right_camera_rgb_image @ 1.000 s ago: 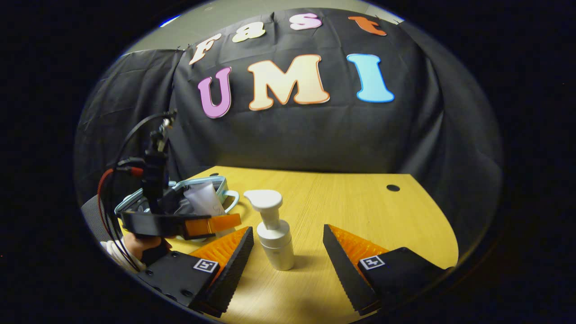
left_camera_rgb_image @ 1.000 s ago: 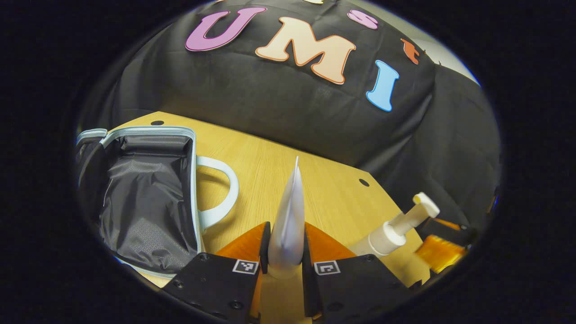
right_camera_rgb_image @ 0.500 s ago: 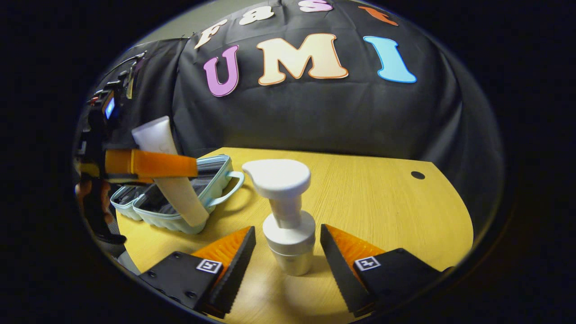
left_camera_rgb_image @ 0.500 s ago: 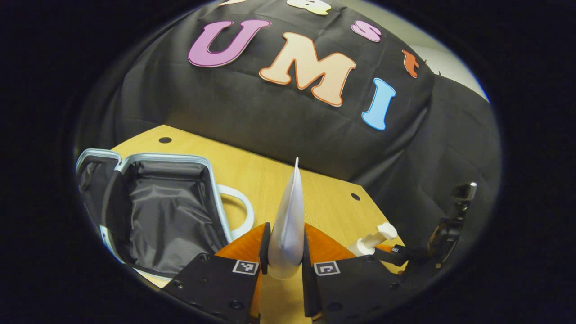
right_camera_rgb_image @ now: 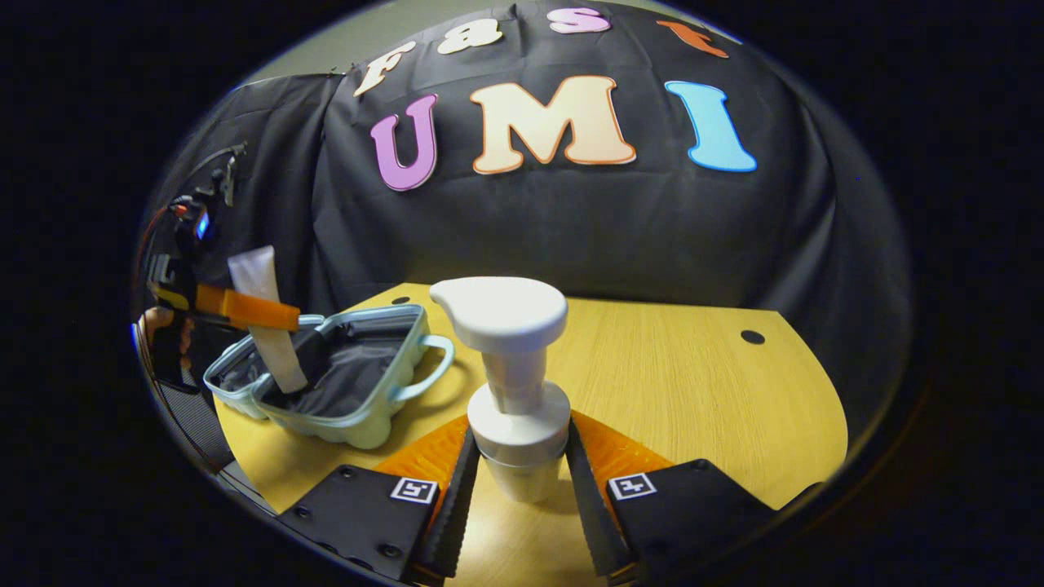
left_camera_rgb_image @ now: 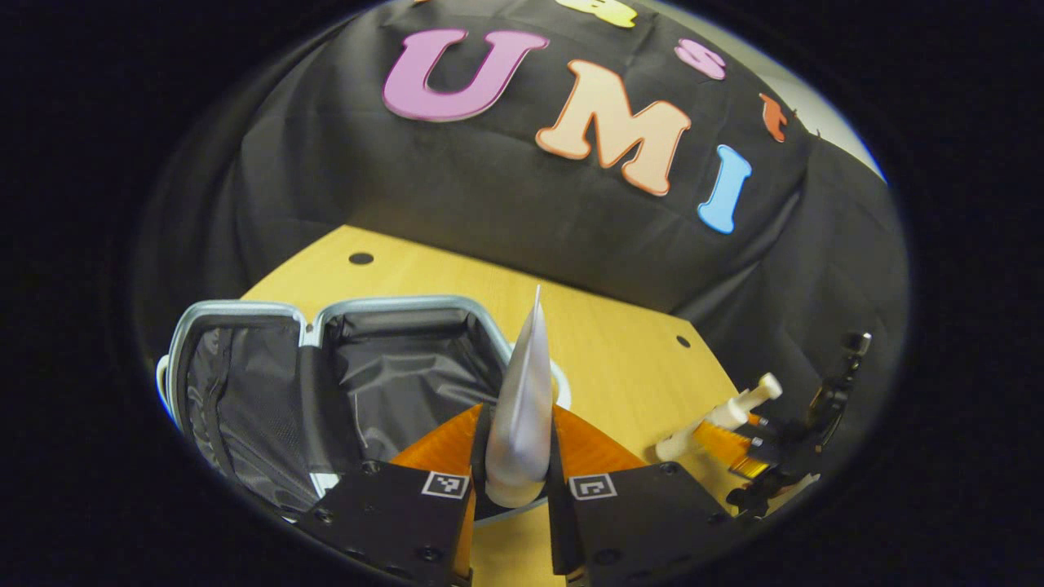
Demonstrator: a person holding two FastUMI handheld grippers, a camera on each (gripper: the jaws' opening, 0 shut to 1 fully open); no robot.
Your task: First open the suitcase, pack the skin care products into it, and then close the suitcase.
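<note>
Open suitcase (left_camera_rgb_image: pixel 351 383) is lying flat on the table (left_camera_rgb_image: pixel 620 350), dark lining showing, pale handle (right_camera_rgb_image: pixel 436 368) sticking out toward the table's middle. In the right gripper view the suitcase (right_camera_rgb_image: pixel 342 383) is sitting at the table's (right_camera_rgb_image: pixel 693 383) left end, well apart from the pump bottle (right_camera_rgb_image: pixel 512 383). Table holes are showing near the far edge.

Left gripper (left_camera_rgb_image: pixel 515 456) is clenching a white tube (left_camera_rgb_image: pixel 522 408), both fingers pressing on its lower part, crimped end pointing up. In the right gripper view the tube (right_camera_rgb_image: pixel 265 322) is hanging upright over the suitcase's left part, cap end down near the lining; contact can't be told. A hand (right_camera_rgb_image: pixel 163 334) is holding that gripper (right_camera_rgb_image: pixel 245 308) there.

Right gripper (right_camera_rgb_image: pixel 515 481) is grasping the pump bottle, both fingers pressing on its neck collar, bottle standing upright on the table. In the left gripper view the bottle (left_camera_rgb_image: pixel 718 416) is showing far right with the right gripper (left_camera_rgb_image: pixel 738 444) around it.
</note>
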